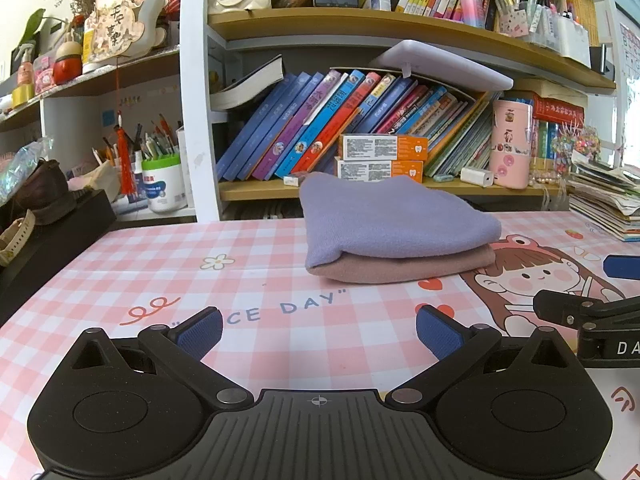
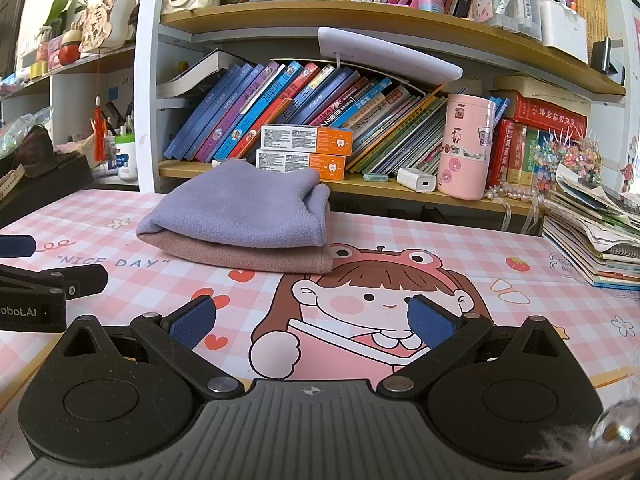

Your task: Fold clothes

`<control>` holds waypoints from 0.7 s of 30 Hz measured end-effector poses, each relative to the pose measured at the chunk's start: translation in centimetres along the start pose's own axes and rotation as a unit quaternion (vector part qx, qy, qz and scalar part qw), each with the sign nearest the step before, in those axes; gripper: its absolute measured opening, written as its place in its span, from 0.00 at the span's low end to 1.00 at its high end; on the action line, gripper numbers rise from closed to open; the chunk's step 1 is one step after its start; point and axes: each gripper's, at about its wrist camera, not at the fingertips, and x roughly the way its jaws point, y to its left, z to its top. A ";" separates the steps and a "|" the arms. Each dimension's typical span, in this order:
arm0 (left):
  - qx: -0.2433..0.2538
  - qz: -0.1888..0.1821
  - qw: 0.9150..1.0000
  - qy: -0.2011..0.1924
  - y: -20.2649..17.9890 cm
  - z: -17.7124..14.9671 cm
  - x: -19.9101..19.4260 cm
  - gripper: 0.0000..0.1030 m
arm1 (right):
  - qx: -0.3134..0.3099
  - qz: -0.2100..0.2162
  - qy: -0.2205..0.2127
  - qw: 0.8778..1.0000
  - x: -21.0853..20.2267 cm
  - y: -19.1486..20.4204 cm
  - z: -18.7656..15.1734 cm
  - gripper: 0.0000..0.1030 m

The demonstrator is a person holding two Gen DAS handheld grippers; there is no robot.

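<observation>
— Pink-and-white checked vinyl desk mat (image 1: pixel 120 264) with a cartoon girl printed on it is what everything rests on; behind it a crowded wooden bookshelf (image 2: pixel 360 12) is seen. What is laid out for folding?

— Two soft garments are found stacked near the back edge of the mat. A folded lavender knitted cloth (image 1: pixel 384 220) is set squarely on a folded dusty-pink knitted cloth (image 1: pixel 404 268), the two touching along their whole faces. Both appear already folded, so the task is judged to be near its end, or a further fold is yet to be made.

— How does the stack lie from the tools?

— Its long axis runs side to side across the mat. From the left gripper (image 1: pixel 320 330) it is placed ahead and slightly to the right; from the right gripper (image 2: pixel 312 322) it is placed ahead and to the left. It thus lies between the two, well apart from both, with neither clearly nearer.

— And the jaws?

— On each gripper the blue-padded fingers are spread wide and nothing is held; only bare mat is seen between them. The two grippers are kept side by side, low over the front of the mat.

— What would the next move turn on?

— A forward reach by both is judged necessary, one to each end of the stack.
</observation>
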 end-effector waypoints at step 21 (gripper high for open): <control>0.002 -0.003 1.000 -0.004 0.0 0.0 -0.1 1.00 | -0.003 -0.001 0.001 1.000 0.0 0.1 0.0 1.00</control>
